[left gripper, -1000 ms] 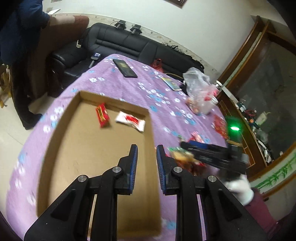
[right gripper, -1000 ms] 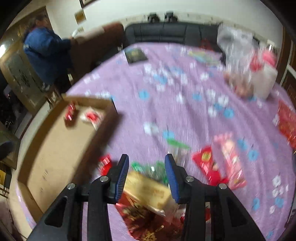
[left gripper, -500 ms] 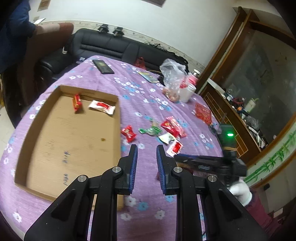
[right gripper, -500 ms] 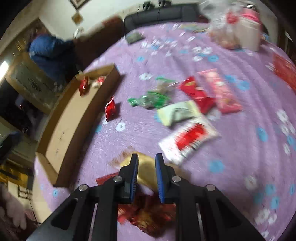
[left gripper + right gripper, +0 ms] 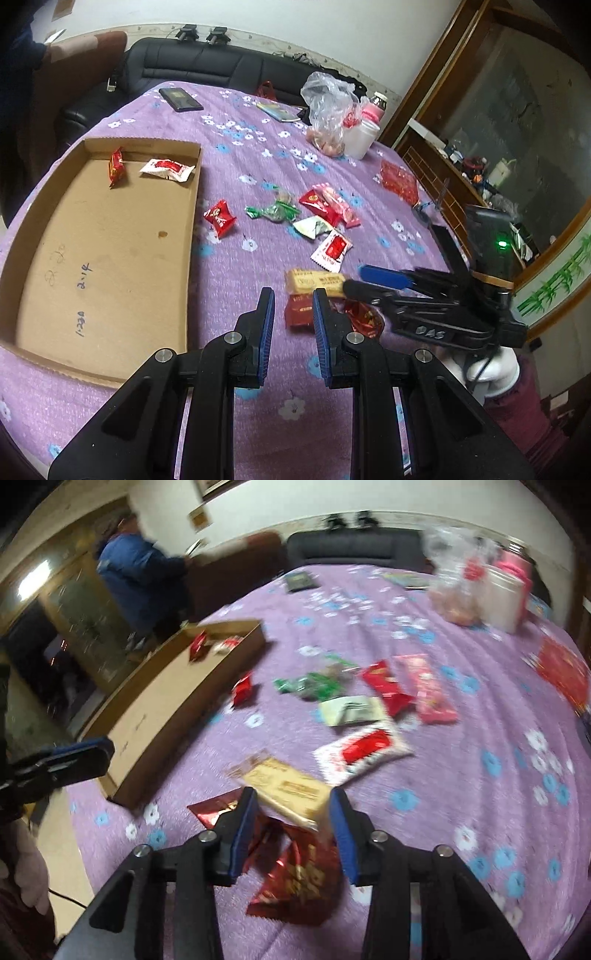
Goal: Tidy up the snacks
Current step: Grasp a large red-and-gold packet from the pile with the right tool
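A purple flowered tablecloth holds a shallow cardboard tray on the left and loose snack packets to its right. The right gripper is opening its jaws around the near end of a tan biscuit packet, which lies on the cloth across crumpled red foil wrappers; the pads do not appear to press on it. Half a second ago those jaws were nearly shut just short of this packet, so the hand seems to be setting up a grasp to carry it to the tray. The left gripper hovers with its jaws at their narrowest and nothing between them. A second ago the left view looked straight into the tray; now it has drawn back toward the near edge, showing the whole scatter. The tray holds a red candy and a white-and-red packet at its far end, as before.
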`<control>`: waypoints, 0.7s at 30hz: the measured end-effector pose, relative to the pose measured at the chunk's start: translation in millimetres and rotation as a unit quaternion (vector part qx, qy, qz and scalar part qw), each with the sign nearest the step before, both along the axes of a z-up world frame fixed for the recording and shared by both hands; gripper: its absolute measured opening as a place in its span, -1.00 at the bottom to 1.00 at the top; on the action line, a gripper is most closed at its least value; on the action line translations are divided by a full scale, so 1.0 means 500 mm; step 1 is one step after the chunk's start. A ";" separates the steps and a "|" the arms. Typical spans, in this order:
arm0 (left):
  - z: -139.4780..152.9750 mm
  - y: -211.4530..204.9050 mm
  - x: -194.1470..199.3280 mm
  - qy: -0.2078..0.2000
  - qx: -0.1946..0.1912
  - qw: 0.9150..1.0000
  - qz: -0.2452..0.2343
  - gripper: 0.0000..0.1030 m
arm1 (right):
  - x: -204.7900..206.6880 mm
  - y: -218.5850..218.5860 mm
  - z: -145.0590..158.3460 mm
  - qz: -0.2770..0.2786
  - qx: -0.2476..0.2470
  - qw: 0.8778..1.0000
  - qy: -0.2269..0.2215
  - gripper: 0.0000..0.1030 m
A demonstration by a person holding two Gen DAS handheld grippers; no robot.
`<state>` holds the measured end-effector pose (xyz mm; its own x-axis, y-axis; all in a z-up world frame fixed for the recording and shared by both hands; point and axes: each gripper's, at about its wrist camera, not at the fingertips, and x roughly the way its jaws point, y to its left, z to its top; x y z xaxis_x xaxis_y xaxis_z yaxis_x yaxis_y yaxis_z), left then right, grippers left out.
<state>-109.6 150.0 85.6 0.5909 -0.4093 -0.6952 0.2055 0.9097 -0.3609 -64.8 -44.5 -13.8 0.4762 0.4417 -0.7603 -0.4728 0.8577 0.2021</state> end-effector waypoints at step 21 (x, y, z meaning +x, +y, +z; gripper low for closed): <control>-0.054 -0.072 0.019 0.037 0.020 0.998 -0.050 -0.63 | -0.078 -0.085 -0.062 -0.075 0.000 0.997 -0.005 -0.34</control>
